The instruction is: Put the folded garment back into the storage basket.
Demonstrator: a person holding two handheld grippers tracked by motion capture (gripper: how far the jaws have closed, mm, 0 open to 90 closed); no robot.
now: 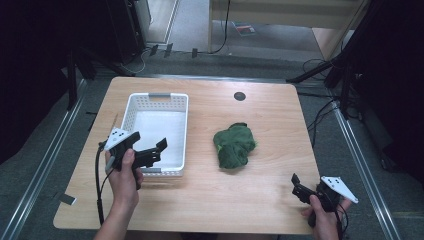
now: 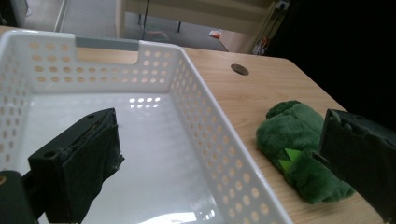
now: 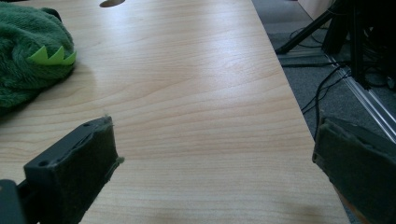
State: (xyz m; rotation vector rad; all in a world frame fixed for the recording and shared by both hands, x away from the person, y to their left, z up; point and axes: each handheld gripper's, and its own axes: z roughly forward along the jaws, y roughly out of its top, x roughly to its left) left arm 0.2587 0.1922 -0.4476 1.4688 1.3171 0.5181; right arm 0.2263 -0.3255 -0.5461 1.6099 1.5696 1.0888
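A light wooden surface carries a white perforated basket at centre-left of the high view and a green plush toy just right of centre, the two apart with bare wood between them. The left gripper sits at lower left of that view, over the basket's near right corner, its jaws spread wide with nothing between them; in the left gripper view the basket's glossy floor lies between the jaws and the toy lies right of the basket wall. The right gripper rests at the lower right, near the surface's front edge, its jaws also wide apart and empty over bare wood, the toy off at the upper left of the right gripper view.
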